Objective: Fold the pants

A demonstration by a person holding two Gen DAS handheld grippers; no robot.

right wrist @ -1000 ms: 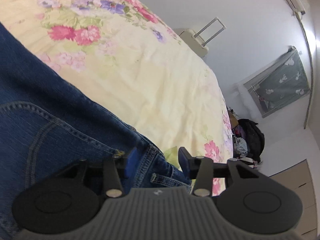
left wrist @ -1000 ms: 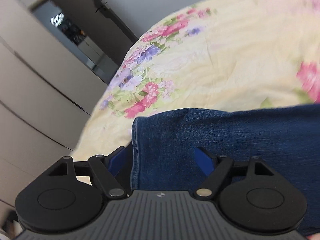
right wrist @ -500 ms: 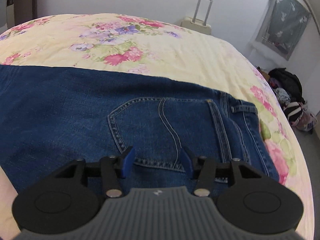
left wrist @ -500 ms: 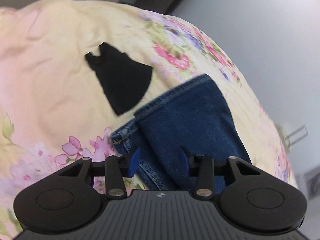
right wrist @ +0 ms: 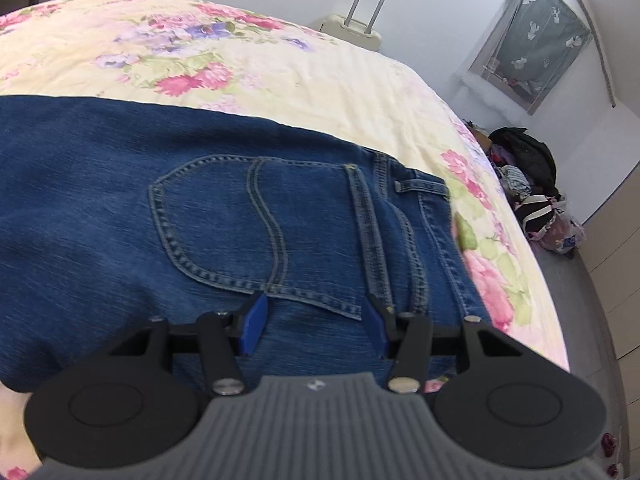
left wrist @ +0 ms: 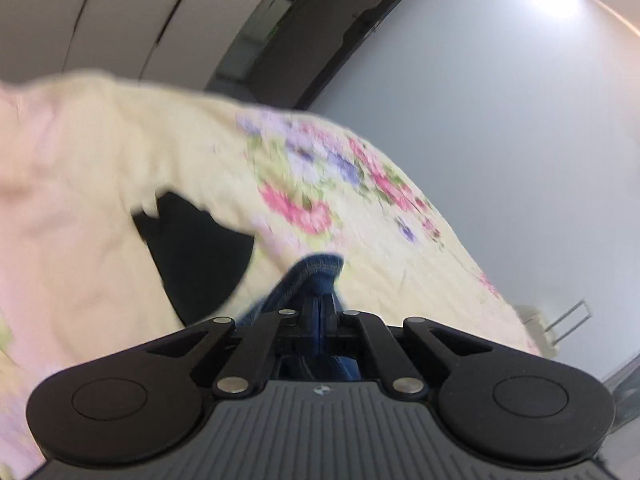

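Observation:
Blue jeans (right wrist: pixel 200 200) lie flat on the floral bedspread (right wrist: pixel 280 80), back pocket up and waistband to the right. My right gripper (right wrist: pixel 316 318) is open, its blue-padded fingers just above the denim below the pocket, holding nothing. In the left wrist view my left gripper (left wrist: pixel 320 310) is shut on the hem end of a jeans leg (left wrist: pixel 316 270), which bunches up between the fingers above the bedspread (left wrist: pixel 100 200). That view is motion-blurred.
A black cloth (left wrist: pixel 196 252) lies on the bed left of the held leg. A cream suitcase (right wrist: pixel 356 32) stands beyond the bed's far edge. A pile of bags and clothes (right wrist: pixel 528 196) sits on the floor at right. Wardrobe panels (left wrist: pixel 120 12) stand behind the bed.
My left gripper has closed on the leg hem and lifted it; half a second ago it was open over it. My right gripper stays open over the seat of the jeans.

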